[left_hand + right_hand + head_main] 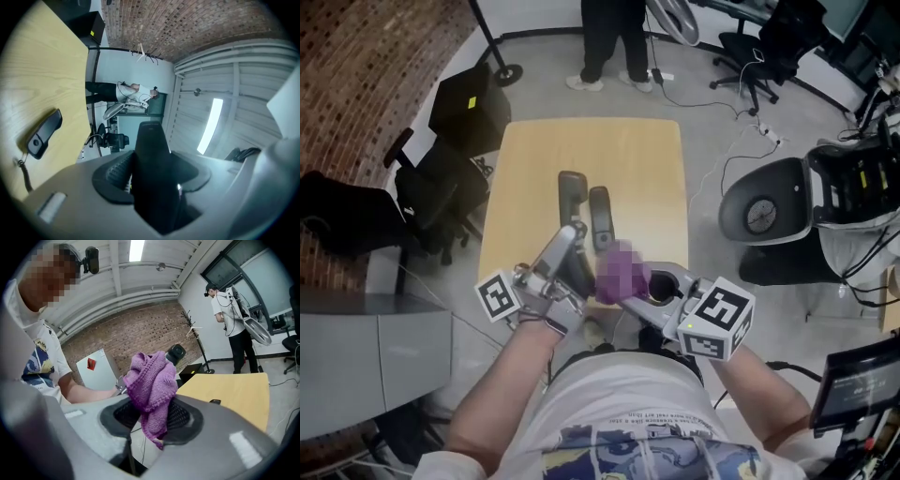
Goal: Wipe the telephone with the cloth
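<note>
Head view, item one: left gripper (574, 242), jaws clamped on a black telephone handset (600, 217), which was held tilted above the near half of a wooden table (647, 169).

Item two: right gripper (630, 289), jaws closed on a bunched purple knitted cloth (622, 270). The cloth was placed just beside the near end of the handset (contact could not be confirmed).

Item three: a second black telephone part (572, 192), recorded lying flat on the table beside the handset; its cord was seen in the left gripper view (44, 133).

In that view the handset (151, 164) was seen upright between the jaws. In the right gripper view the cloth (150, 380) was pinched, its tail hanging.

Item four: a person (614, 42), noted standing beyond the table's far end.
</note>
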The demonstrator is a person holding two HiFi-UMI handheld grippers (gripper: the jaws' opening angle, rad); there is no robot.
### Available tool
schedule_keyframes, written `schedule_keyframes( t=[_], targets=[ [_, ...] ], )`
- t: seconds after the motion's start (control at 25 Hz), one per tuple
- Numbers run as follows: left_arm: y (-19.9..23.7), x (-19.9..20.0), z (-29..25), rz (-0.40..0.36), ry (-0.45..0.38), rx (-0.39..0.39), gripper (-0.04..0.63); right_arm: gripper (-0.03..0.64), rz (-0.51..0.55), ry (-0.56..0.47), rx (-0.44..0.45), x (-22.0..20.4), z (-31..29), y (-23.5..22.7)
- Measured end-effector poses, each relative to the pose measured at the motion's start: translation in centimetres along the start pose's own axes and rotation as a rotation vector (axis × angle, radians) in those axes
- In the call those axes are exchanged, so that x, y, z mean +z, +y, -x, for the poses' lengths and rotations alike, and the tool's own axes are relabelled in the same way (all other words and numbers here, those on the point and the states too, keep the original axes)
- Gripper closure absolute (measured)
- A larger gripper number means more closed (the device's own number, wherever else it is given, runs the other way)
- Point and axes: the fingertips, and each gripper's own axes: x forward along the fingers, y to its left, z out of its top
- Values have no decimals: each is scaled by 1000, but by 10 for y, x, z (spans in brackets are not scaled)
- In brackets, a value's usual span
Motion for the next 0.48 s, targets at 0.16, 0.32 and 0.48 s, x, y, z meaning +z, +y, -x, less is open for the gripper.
schedule_keyframes(
  t=[0.16, 0.32, 0.48],
  targets=[
    [7, 1, -3, -44, 6, 50, 339, 491, -15, 3, -61, 0, 2, -29],
    [29, 7, 6, -169, -1, 203, 337, 490, -8, 44, -139, -8, 16, -54],
    [69, 13, 13, -292, -14, 388, 337, 491, 2, 63, -166, -14, 34, -75]
  ],
)
